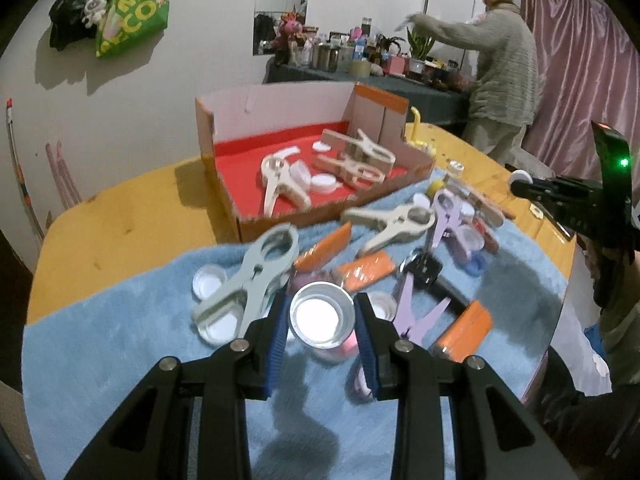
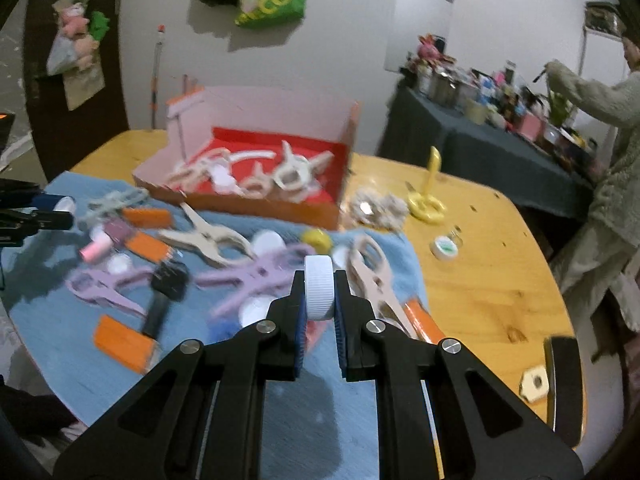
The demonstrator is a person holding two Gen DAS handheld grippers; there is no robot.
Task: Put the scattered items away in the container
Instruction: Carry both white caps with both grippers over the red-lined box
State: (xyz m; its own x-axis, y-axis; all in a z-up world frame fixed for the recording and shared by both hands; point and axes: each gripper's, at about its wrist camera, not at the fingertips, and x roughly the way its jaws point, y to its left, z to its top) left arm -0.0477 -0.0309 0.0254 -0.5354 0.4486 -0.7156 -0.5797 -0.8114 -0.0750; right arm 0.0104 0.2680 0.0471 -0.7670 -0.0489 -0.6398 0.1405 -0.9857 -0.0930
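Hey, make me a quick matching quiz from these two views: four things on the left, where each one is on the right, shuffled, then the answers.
Things:
1. white cap
2. small jar
3. yellow hook
4. beige clamp

Places:
A. lying on the blue towel
B. gripped in the left tool
C. standing on the bare wooden table
D. gripped in the right tool

Pairs: 1-D, 2-B, 3-C, 4-A

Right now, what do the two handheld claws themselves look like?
Both look alike: the left claw and right claw have matte black angular fingers with triangular cutouts, silver round pivot screws and ribbed blue pads. Seen from the left camera, the right claw's body carries a green light.
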